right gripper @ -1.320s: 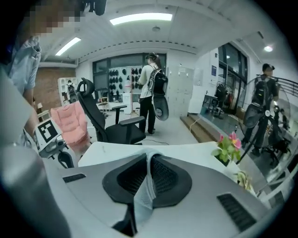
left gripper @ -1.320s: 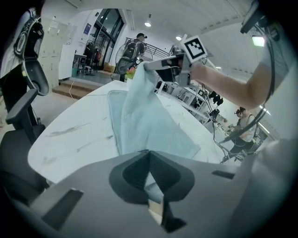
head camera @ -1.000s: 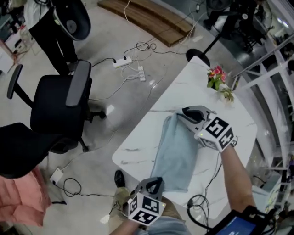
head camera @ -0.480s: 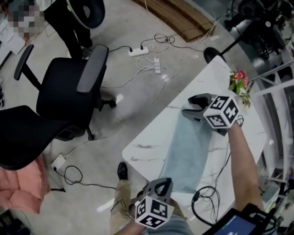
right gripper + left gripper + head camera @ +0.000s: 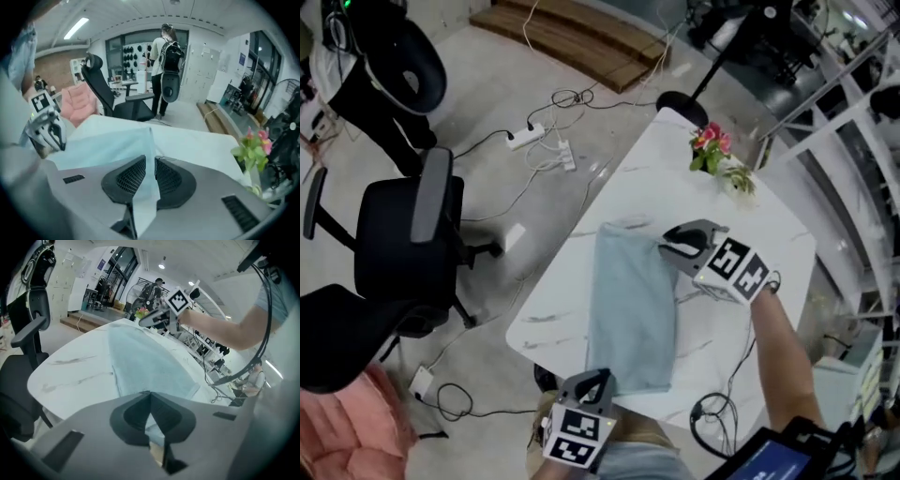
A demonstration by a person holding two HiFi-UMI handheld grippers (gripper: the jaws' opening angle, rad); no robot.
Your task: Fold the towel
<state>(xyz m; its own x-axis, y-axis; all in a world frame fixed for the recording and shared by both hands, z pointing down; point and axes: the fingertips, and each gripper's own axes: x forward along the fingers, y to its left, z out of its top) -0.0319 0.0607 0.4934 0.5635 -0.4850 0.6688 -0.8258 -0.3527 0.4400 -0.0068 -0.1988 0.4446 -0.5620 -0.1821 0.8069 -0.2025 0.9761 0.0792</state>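
Head view, noted items only:
- White marble-patterned worktop (image 5: pixel 628 192), set diagonally, centre to 2 o'clock.
- Pink flowers with green leaves (image 5: pixel 711 142) standing on the worktop towards its 1 o'clock corner.
- Black wheeled office chair (image 5: pixel 398 239) on the grey floor at 9 o'clock.
- White power strip (image 5: pixel 528 138) with trailing cables at 11 o'clock.
- Brown wooden boards (image 5: pixel 572 37) at 12 o'clock.
- Pink fabric (image 5: pixel 342 436) at 8 o'clock.
- Coiled black cable (image 5: pixel 712 412) at 5 o'clock.

Right gripper view: a person wearing a black backpack (image 5: pixel 165 61) stands at 12 o'clock.

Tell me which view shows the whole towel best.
The head view: the towel lies along the white table, nearly all of it in sight. The left gripper view shows it foreshortened, stretching away; the right gripper view shows only one raised edge up close.
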